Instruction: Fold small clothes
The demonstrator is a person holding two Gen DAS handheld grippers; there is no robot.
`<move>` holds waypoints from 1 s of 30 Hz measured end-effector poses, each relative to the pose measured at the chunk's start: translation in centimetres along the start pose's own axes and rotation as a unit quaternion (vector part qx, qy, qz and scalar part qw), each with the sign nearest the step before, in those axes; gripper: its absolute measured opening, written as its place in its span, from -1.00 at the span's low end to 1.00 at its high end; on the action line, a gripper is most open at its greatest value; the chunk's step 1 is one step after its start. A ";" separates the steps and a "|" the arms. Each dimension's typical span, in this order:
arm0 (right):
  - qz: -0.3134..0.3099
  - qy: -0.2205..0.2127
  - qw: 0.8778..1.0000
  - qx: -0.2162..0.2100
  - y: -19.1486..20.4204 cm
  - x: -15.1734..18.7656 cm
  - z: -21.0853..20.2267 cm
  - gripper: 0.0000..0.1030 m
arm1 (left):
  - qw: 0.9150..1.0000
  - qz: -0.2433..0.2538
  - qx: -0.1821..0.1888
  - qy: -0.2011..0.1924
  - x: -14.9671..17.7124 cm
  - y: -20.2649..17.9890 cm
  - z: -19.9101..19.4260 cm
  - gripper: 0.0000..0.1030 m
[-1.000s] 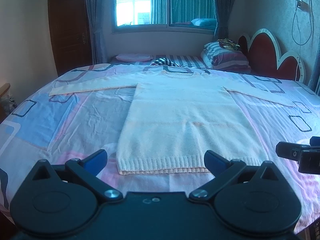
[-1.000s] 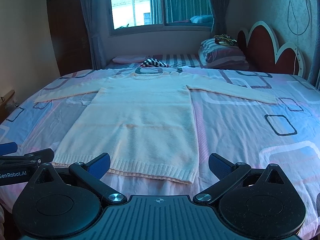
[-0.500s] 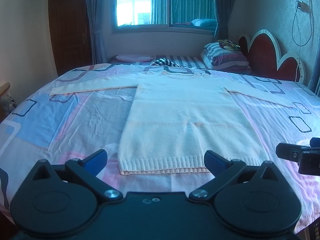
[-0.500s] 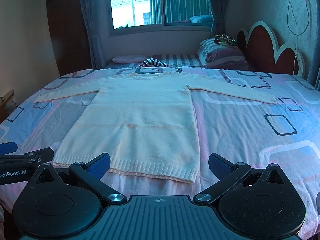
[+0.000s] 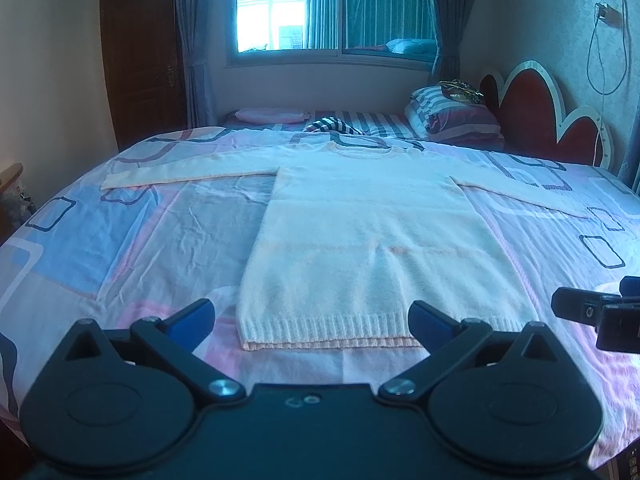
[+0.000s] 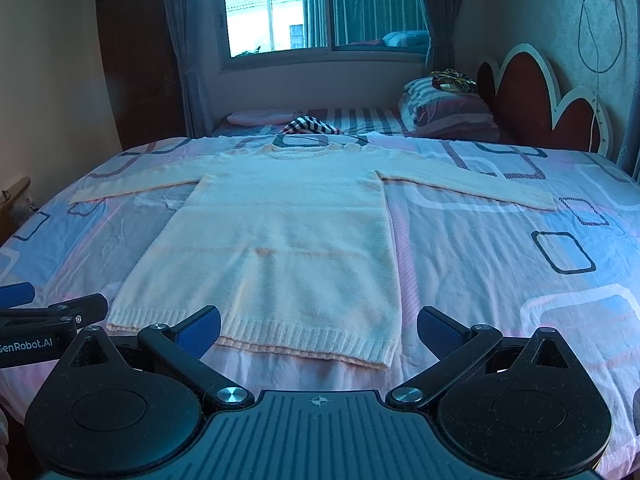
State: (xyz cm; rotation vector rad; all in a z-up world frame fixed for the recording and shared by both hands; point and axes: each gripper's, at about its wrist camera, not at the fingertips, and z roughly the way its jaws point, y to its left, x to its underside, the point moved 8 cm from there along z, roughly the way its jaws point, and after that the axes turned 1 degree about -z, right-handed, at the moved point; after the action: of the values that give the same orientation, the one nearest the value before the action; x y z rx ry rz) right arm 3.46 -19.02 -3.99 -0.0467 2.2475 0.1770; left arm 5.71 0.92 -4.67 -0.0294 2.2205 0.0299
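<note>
1. Almost nothing was changed vs. a sec ago: sweater (image 5: 360, 248) was left flat, sleeves spread, hem by the bed (image 5: 120, 240) near edge.
2. Left gripper (image 5: 312, 316) & right gripper (image 6: 318, 326) were held wide open, empty, above the hem; folding wasn't begun.

Daylit bedroom, cool blue cast, strong fisheye bend.

Light comes from the window (image 5: 332, 8) at the far wall, whose left pane is blown out to white glare in the left wrist view and less so in the right wrist view. The bed (image 6: 500, 248) is evenly lit with soft, faint shadows. The wardrobe (image 5: 140, 64) beside the curtains sits in gloom. Corners of both views fall to black, and straight lines bow outward toward the edges. Focus is fairly sharp mid-frame and softer at the rim.
</note>
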 end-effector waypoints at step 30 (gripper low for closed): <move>-0.005 -0.002 1.000 0.000 0.2 -0.4 -0.2 1.00 | 1.000 0.001 0.000 -0.001 -0.4 0.0 0.1 0.99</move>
State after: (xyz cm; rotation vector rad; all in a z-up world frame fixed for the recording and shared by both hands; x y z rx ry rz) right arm 3.59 -18.90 -3.54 -0.0565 2.2433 0.1721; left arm 6.02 0.94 -4.40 -0.0265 2.2194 0.0311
